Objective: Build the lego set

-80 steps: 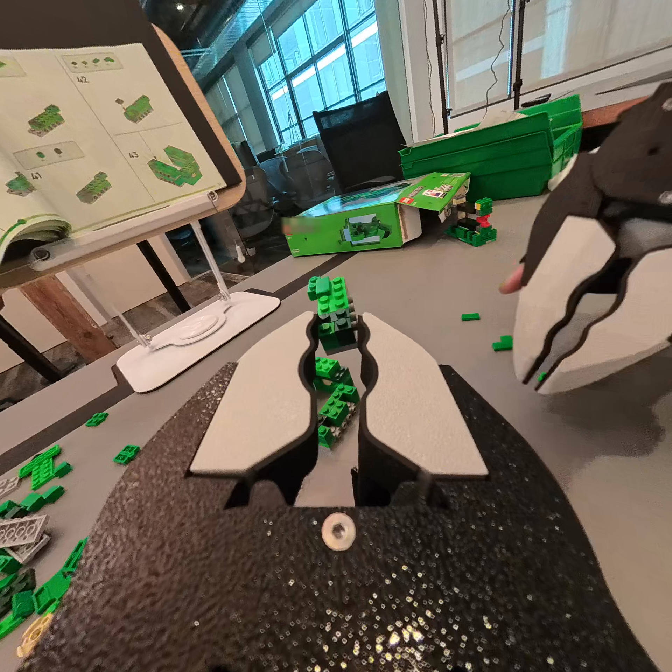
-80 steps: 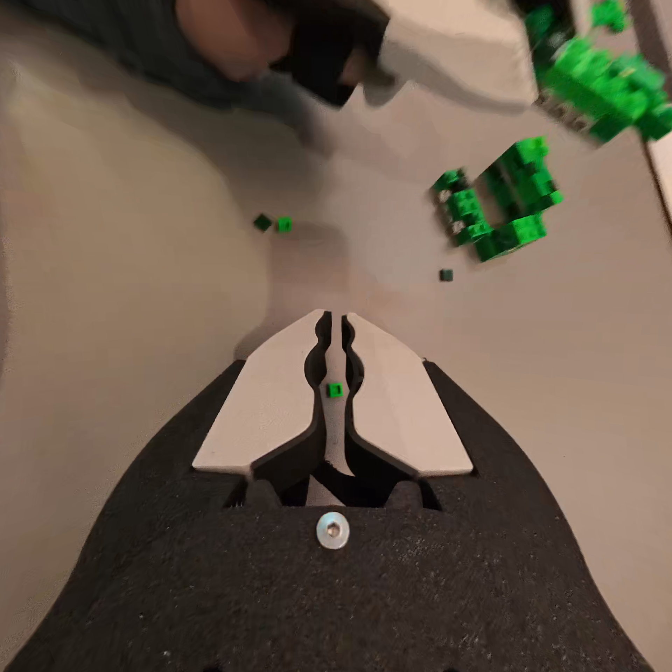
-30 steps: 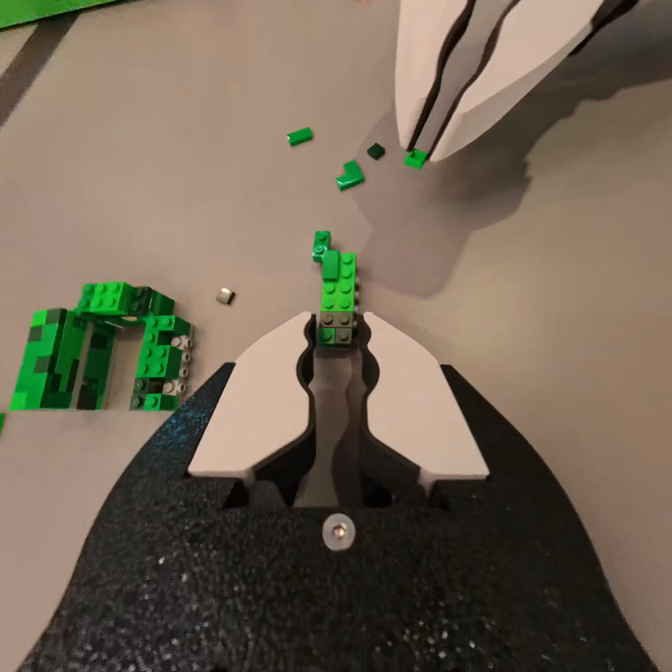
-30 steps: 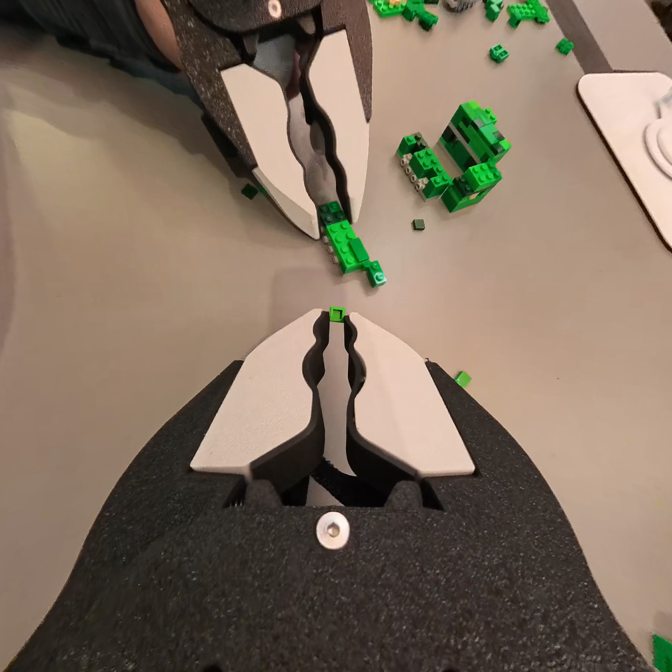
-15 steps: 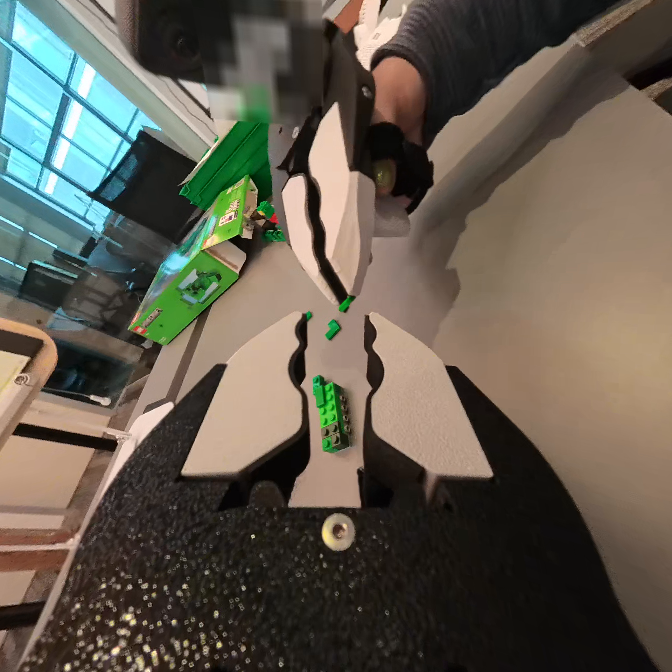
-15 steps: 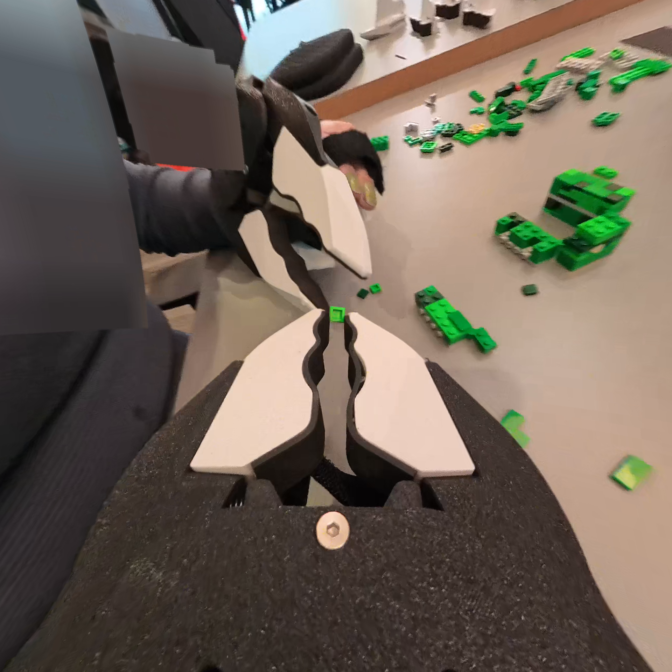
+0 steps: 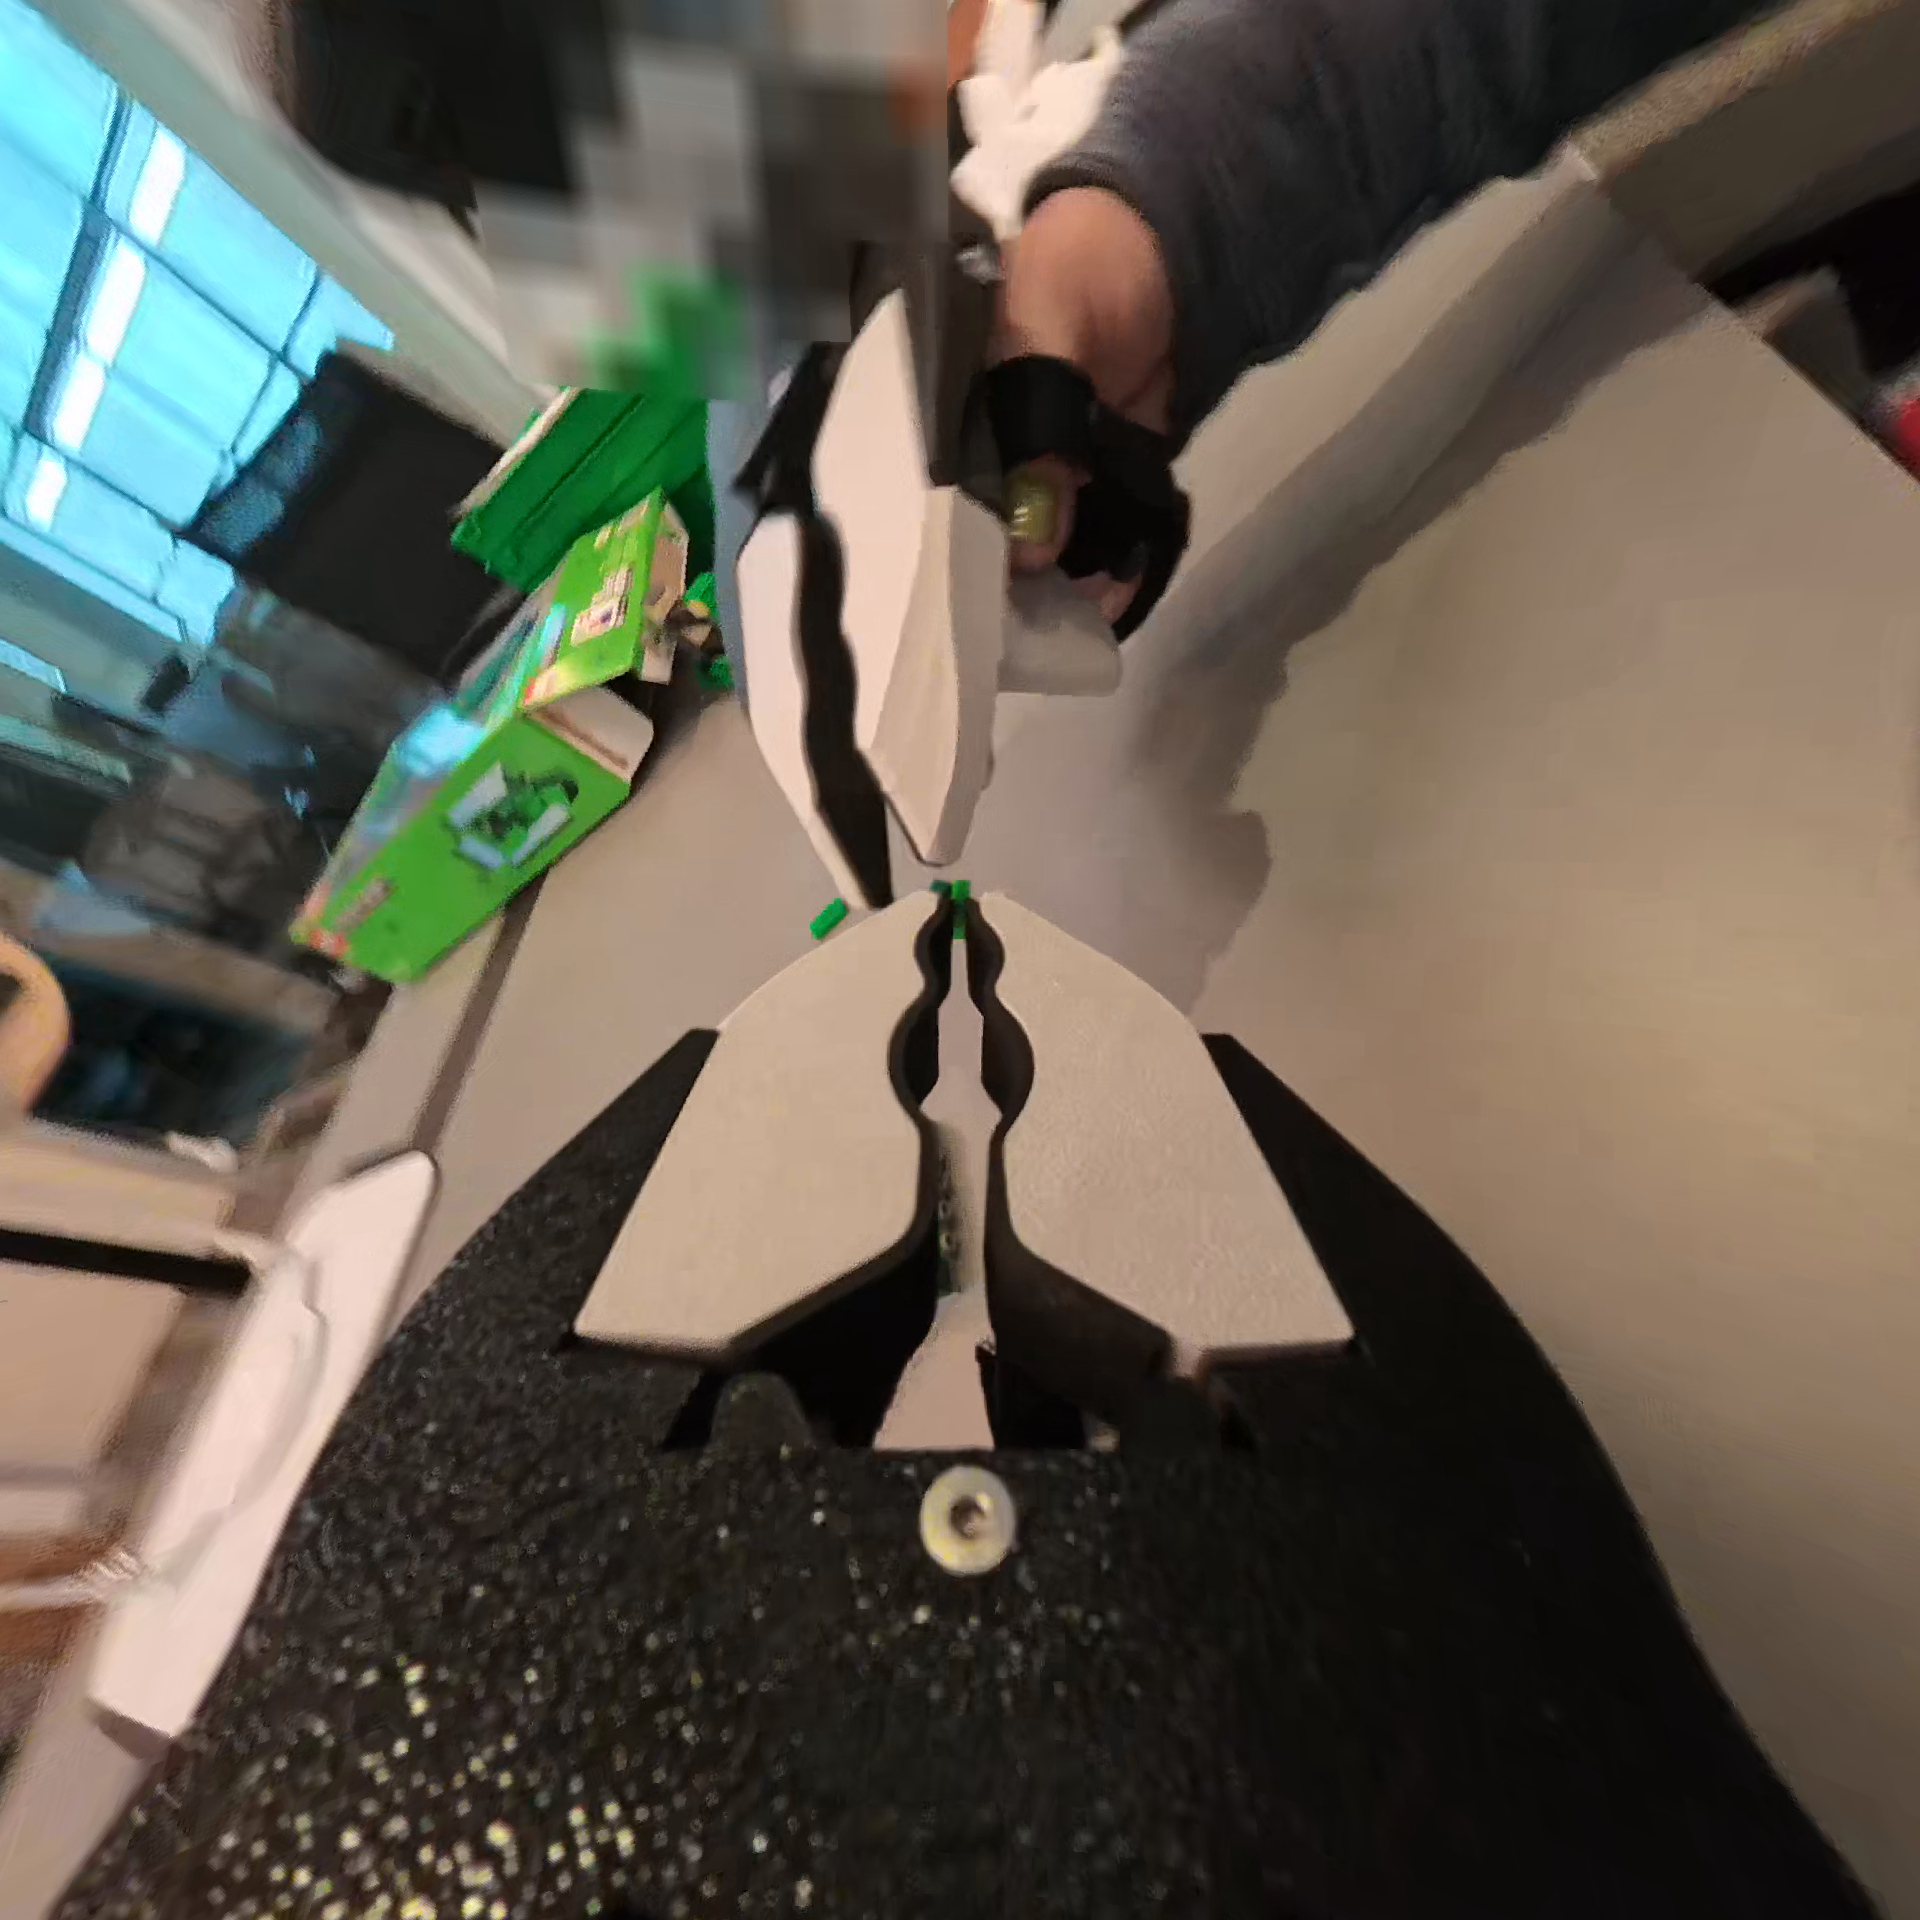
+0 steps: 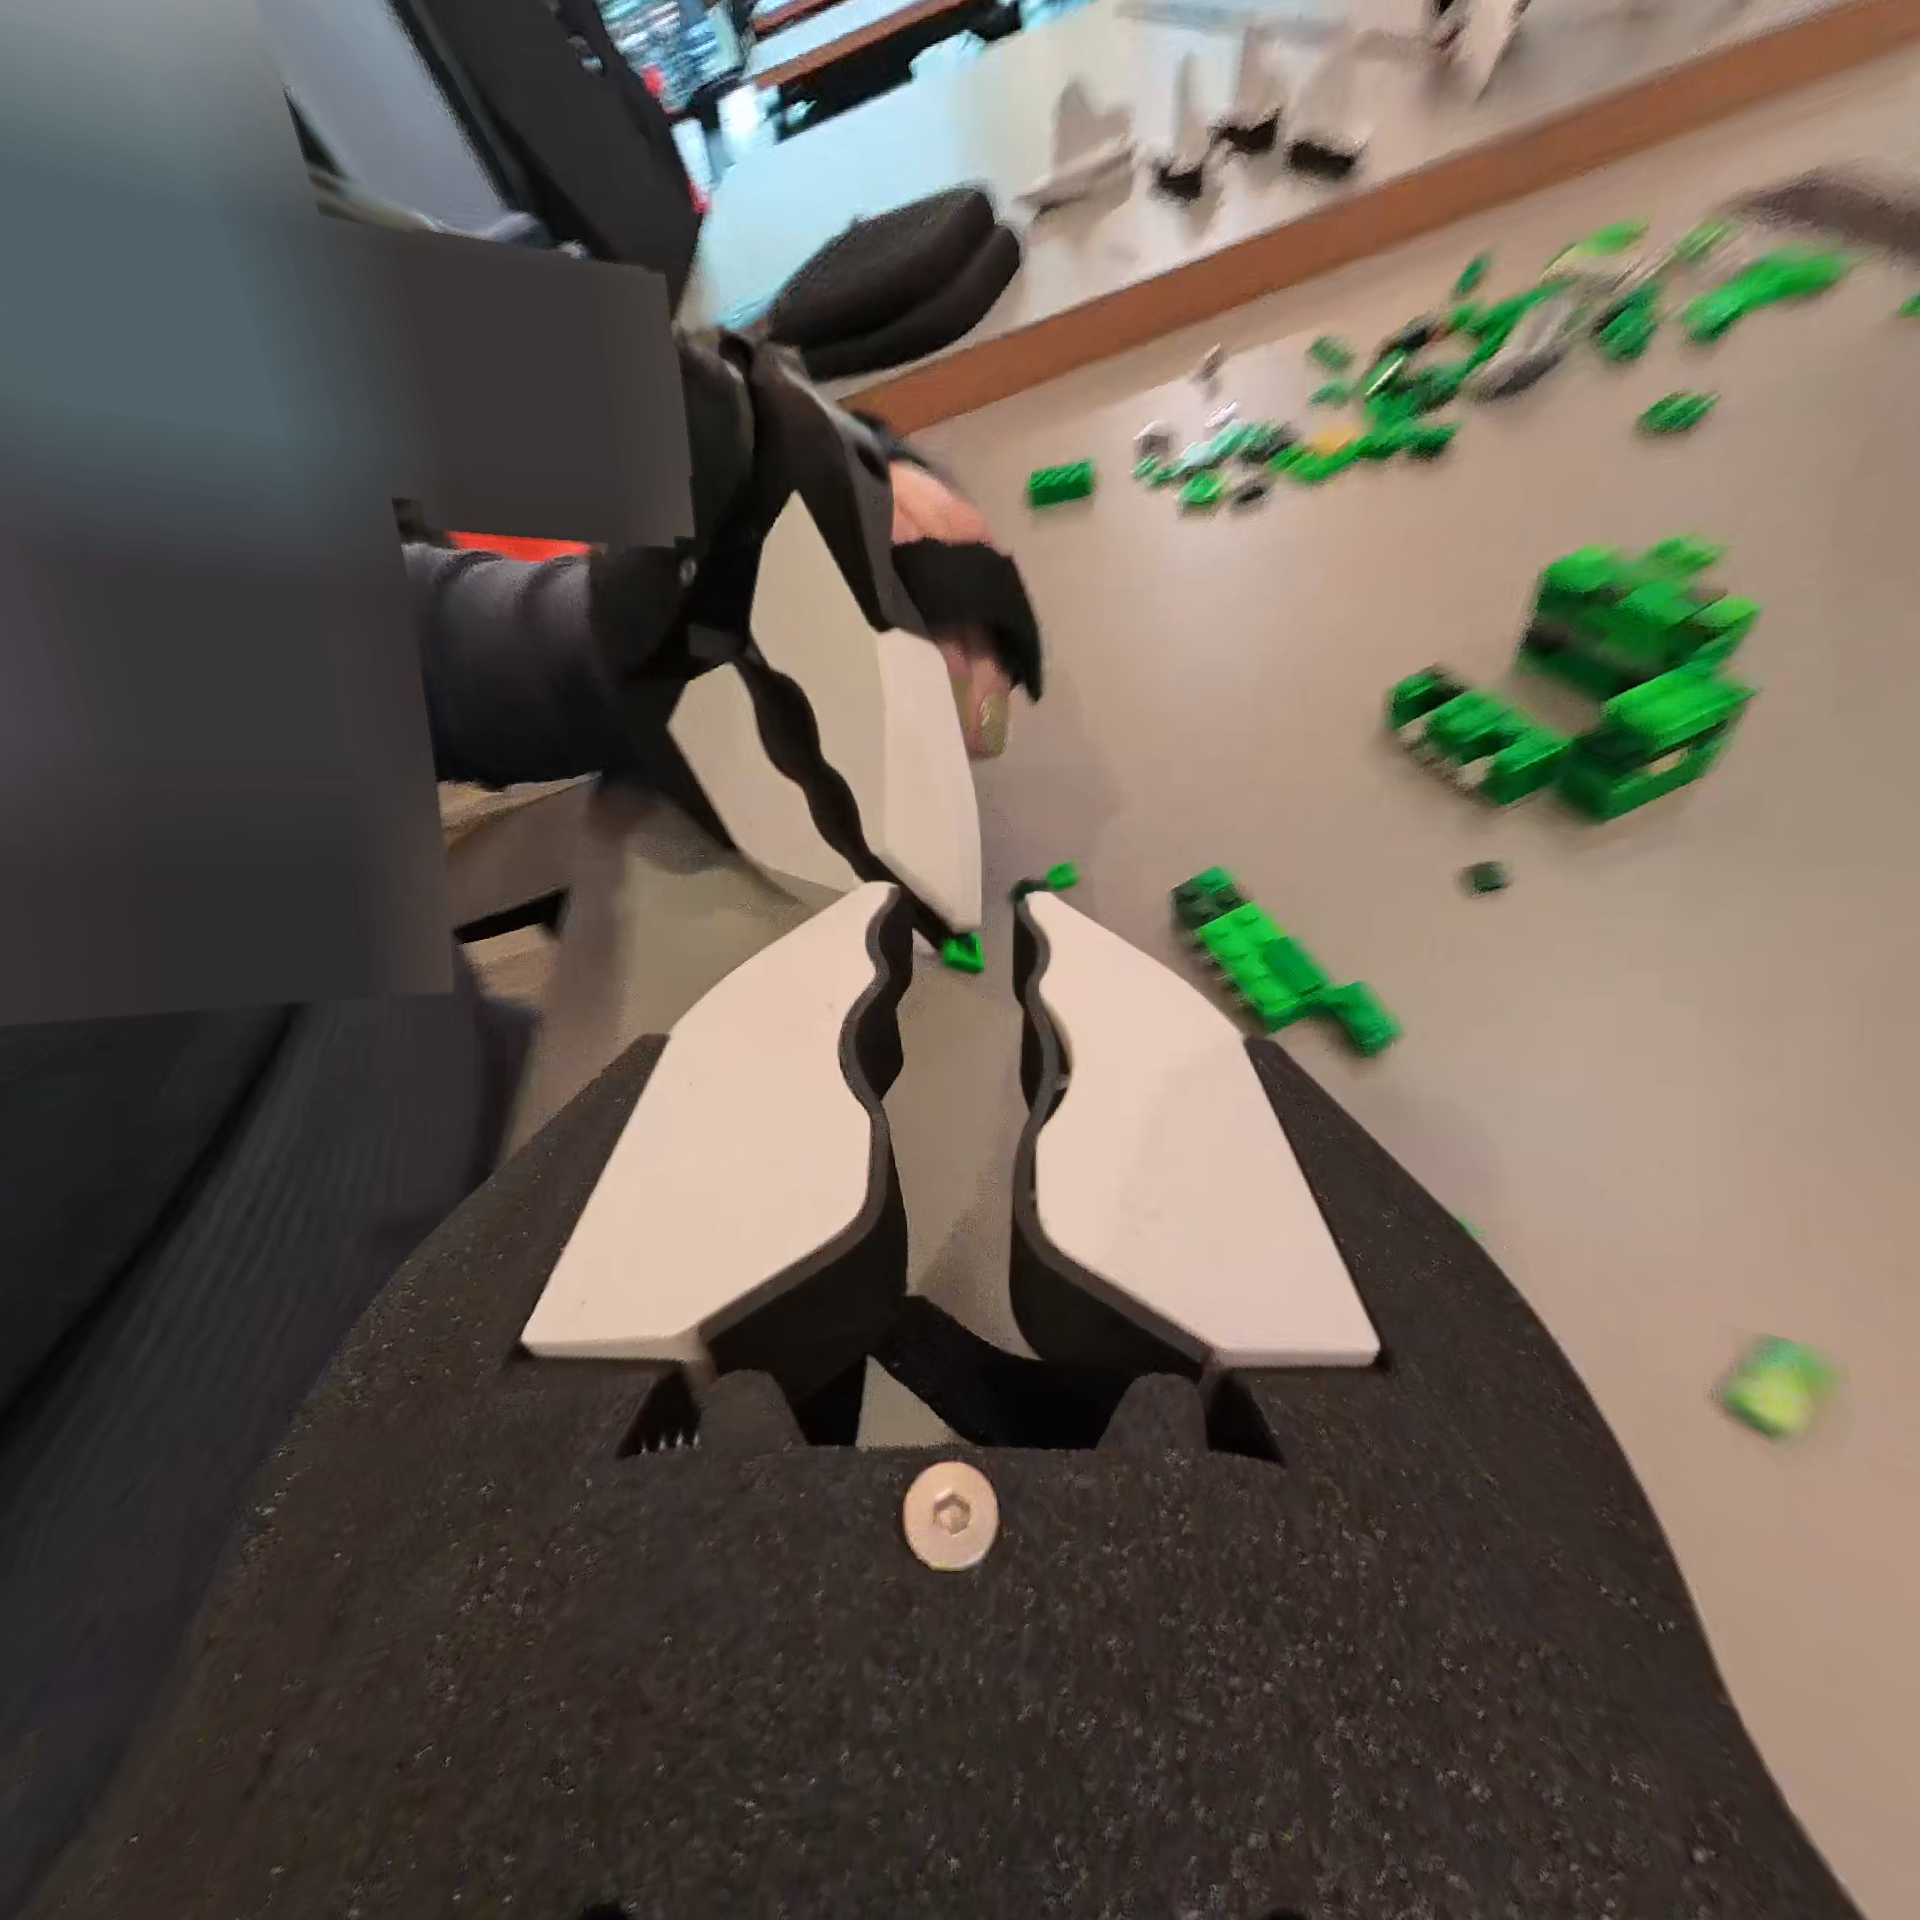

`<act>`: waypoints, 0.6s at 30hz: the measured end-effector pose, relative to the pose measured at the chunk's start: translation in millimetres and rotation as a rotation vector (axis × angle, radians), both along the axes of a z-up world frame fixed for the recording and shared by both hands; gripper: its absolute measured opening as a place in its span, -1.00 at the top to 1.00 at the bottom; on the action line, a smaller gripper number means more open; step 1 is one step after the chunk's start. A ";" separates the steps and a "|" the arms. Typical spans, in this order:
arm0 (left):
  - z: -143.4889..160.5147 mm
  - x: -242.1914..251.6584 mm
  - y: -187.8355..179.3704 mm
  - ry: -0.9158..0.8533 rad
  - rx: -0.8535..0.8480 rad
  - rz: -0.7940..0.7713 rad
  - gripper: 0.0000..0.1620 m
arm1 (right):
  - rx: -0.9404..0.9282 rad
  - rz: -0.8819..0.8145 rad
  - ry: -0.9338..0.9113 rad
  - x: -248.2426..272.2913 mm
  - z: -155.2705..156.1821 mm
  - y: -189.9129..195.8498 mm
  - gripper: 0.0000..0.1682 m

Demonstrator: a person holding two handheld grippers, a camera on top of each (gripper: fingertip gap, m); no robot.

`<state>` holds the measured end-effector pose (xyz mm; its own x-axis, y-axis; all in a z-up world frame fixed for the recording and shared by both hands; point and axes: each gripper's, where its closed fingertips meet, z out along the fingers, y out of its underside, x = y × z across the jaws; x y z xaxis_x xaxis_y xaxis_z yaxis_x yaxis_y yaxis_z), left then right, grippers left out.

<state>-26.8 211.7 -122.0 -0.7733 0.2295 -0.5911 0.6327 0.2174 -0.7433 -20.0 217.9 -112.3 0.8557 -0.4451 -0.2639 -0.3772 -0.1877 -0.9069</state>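
- left wrist view: the left gripper has its fingers nearly together, pinching a small green piece at the tips; the right gripper points down at it from above, tips just beside the piece.
- right wrist view: the right gripper stands parted with nothing between its fingers; the left gripper reaches into that gap, its tips closed on the small green piece.
- a green brick strip lies on the grey worktop just right of the grippers; a larger green build sits toward the far right edge; loose green pieces are scattered along the far edge; all blurred.
- a green box rests near the worktop's left edge.
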 end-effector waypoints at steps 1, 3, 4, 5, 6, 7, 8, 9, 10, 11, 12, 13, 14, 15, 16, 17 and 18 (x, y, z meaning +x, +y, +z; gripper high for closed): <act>0.7 4.8 -2.6 0.085 0.004 0.044 0.98 | -0.039 -0.049 -0.091 5.9 4.3 -4.6 0.78; 3.5 9.2 -8.1 0.328 0.013 0.101 0.98 | -0.200 -0.122 -0.315 12.2 10.7 -13.1 0.79; 6.2 9.3 -10.3 0.468 0.016 0.110 0.98 | -0.306 -0.140 -0.434 12.7 12.8 -15.3 0.80; 9.7 8.2 -12.0 0.607 0.019 0.101 0.98 | -0.406 -0.143 -0.543 11.7 14.7 -15.8 0.80; 13.7 7.6 -13.1 0.740 0.023 0.086 0.98 | -0.494 -0.137 -0.634 9.8 16.0 -15.3 0.80; 16.3 9.2 -13.6 0.853 0.029 0.082 0.98 | -0.578 -0.127 -0.704 8.5 16.0 -15.6 0.81; 18.9 10.8 -13.6 0.949 0.031 0.073 0.98 | -0.650 -0.106 -0.758 6.4 14.8 -15.7 0.81; 21.6 11.3 -13.4 1.032 0.034 0.058 0.98 | -0.703 -0.091 -0.806 4.7 14.7 -15.9 0.82; 23.5 12.2 -13.2 1.094 0.035 0.051 0.98 | -0.741 -0.073 -0.843 2.9 14.2 -15.8 0.82; 24.7 11.0 -12.6 1.133 0.044 0.034 0.98 | -0.771 -0.056 -0.864 1.6 12.8 -15.9 0.82; 25.2 9.0 -12.1 1.156 0.056 0.016 0.98 | -0.787 -0.050 -0.882 1.1 12.6 -15.9 0.82; 24.6 5.7 -11.3 1.169 0.080 -0.004 0.98 | -0.789 -0.039 -0.893 0.0 12.5 -15.2 0.83; 22.9 2.2 -10.5 1.174 0.112 -0.023 0.98 | -0.782 -0.023 -0.894 -1.6 11.8 -14.4 0.85; 21.4 -0.5 -9.7 1.179 0.138 -0.039 0.98 | -0.770 -0.005 -0.890 -3.5 11.4 -12.9 0.86; 20.6 -2.5 -8.9 1.193 0.158 -0.053 0.98 | -0.754 0.025 -0.885 -6.9 10.5 -10.7 0.89; 20.6 -4.9 -7.7 1.214 0.179 -0.075 0.98 | -0.737 0.053 -0.884 -10.4 10.4 -8.1 0.92; 20.9 -7.9 -6.2 1.236 0.200 -0.101 0.98 | -0.725 0.071 -0.886 -12.9 11.0 -6.4 0.94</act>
<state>-34.6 205.6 -101.2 -0.7580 0.3216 0.5674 -0.4423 0.3858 -0.8096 -32.9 211.4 -101.3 0.6423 -0.1896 0.7427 0.3721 -0.7700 -0.5183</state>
